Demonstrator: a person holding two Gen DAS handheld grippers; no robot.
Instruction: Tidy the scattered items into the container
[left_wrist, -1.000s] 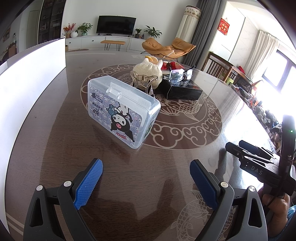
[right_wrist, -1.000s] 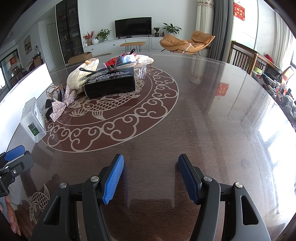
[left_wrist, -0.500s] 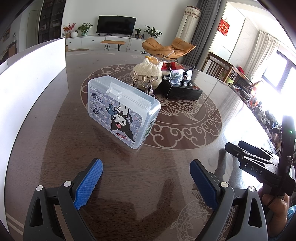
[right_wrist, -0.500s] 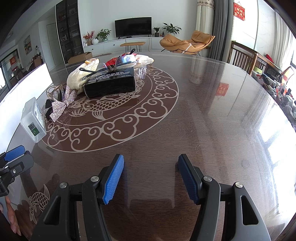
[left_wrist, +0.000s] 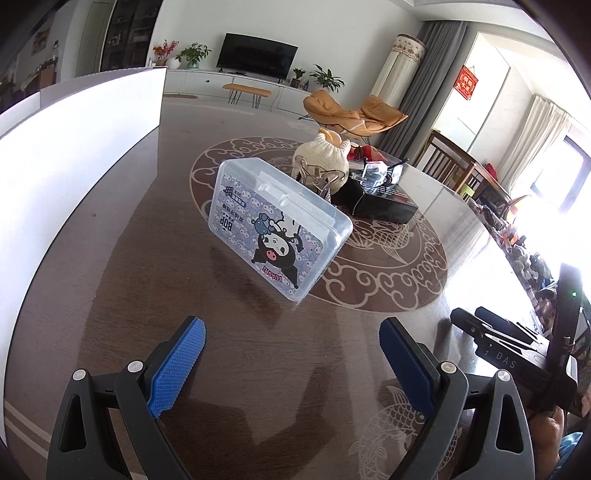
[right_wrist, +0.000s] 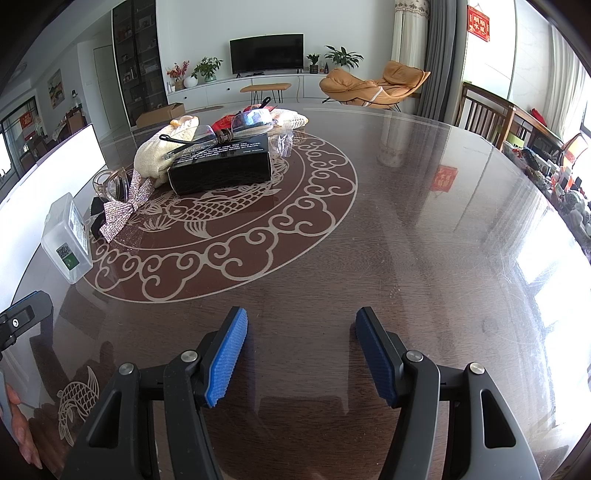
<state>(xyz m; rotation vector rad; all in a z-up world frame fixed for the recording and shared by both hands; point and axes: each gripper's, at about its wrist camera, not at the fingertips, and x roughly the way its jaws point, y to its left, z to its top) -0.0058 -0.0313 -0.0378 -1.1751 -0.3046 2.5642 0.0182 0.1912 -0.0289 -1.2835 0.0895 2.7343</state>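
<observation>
Two tools idle, left one nearer the box

Both the left tool (left_wrist: 291, 356) and right tool (right_wrist: 299, 354) stand apart, empty. Clear plastic box (left_wrist: 279, 230) stands on the table (left_wrist: 122, 258) directly ahead of the left tool, long axis running left-to-right, slightly skewed.

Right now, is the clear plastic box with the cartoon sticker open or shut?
Shut: the clear plastic box has its lid down flush, with the latch tab closed.

Bare counter (right_wrist: 424, 229) lies open ahead of the right gripper (right_wrist: 299, 354) and across its whole right side. Ahead of the left gripper (left_wrist: 291, 362), a clear plastic box (left_wrist: 277, 232) stands in the way; behind it crowd a knitted hat (left_wrist: 325, 157) and a black box (left_wrist: 384, 206). A white panel (left_wrist: 66, 177) walls the left edge.
</observation>
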